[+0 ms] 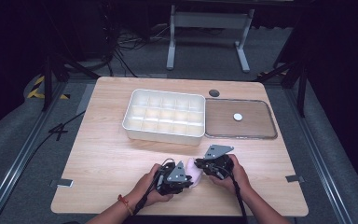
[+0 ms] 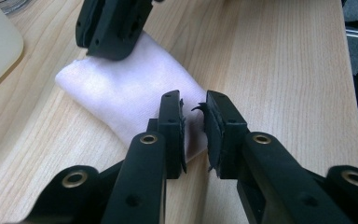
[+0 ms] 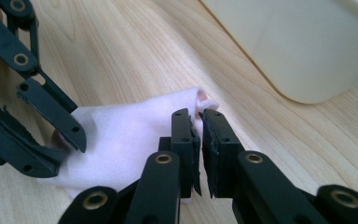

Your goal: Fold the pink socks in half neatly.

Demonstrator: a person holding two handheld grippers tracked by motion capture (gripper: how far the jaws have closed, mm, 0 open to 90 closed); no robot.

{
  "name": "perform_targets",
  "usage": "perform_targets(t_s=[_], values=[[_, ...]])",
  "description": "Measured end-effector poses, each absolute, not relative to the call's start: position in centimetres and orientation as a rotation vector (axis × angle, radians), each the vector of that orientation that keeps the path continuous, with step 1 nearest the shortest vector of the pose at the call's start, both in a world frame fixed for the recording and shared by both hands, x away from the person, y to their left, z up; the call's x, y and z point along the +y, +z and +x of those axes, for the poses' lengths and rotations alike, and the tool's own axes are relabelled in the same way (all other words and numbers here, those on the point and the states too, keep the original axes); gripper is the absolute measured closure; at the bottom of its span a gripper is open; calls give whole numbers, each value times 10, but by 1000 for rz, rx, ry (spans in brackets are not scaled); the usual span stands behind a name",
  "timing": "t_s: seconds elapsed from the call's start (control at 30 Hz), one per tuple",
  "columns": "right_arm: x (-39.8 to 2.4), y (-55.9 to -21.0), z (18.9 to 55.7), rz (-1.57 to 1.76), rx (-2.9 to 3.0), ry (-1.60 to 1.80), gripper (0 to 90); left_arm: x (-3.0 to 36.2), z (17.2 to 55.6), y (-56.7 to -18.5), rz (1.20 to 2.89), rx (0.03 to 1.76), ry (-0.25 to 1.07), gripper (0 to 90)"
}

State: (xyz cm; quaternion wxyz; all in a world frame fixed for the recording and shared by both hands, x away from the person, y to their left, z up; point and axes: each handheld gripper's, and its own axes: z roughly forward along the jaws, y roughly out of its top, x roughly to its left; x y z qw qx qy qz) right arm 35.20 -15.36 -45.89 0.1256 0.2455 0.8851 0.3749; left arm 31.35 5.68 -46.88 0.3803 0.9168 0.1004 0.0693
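Black left gripper [image 2: 195,128], brass rivets, grey three-cornered plate, red wristband [image 1: 125,203]

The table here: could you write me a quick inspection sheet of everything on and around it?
Surface: light wooden table, with a round grommet hole at its far edge.
Job's things: a pale pink folded cloth lies flat near the front edge; a white compartment box behind it looks empty; a clear lid with a white knob lies beside the box.
Clutter: nothing seen.
Grippers: left gripper pinches one end of the cloth, right gripper the other end; both nearly shut on the fabric.
Cables: one trails from each gripper along the forearm; more lie on the floor behind.
Surroundings: dark room, grey floor, white table frame beyond.
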Motion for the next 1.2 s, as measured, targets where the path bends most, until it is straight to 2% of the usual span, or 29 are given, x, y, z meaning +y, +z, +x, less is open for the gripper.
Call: perform_targets(t_s=[0.1,0.23,0.33,0.37,0.43,0.53,0.63,0.8,0.93,1.07,1.1,1.2], values=[[-156,-457,351,722,2554,1050,850,56,313,-469,2349,269,173,768],[-164,-450,350,767,2524,1060,811,57,314,-469,2345,274,156,768],[-172,-439,347,823,2498,1145,681,56,314,-468,2350,273,164,767],[-172,-439,347,823,2498,1145,681,56,314,-469,2348,269,169,767],[-169,-439,342,862,2523,1147,544,56,313,-469,2339,279,171,763],[-166,-443,336,893,2548,1164,446,55,312,-469,2335,293,162,758],[-161,-448,336,927,2567,1157,415,54,310,-470,2328,300,140,751],[-156,-459,342,969,2620,1148,402,51,308,-470,2344,277,164,746],[-157,-464,349,1007,2650,1137,360,51,309,-470,2344,272,160,744],[-159,-470,355,1037,2688,1159,365,51,308,-469,2352,267,164,743],[-160,-471,356,1038,2696,1171,377,52,309,-469,2355,264,163,742],[-160,-470,358,1011,2753,1194,486,51,308,-469,2357,269,166,742]])
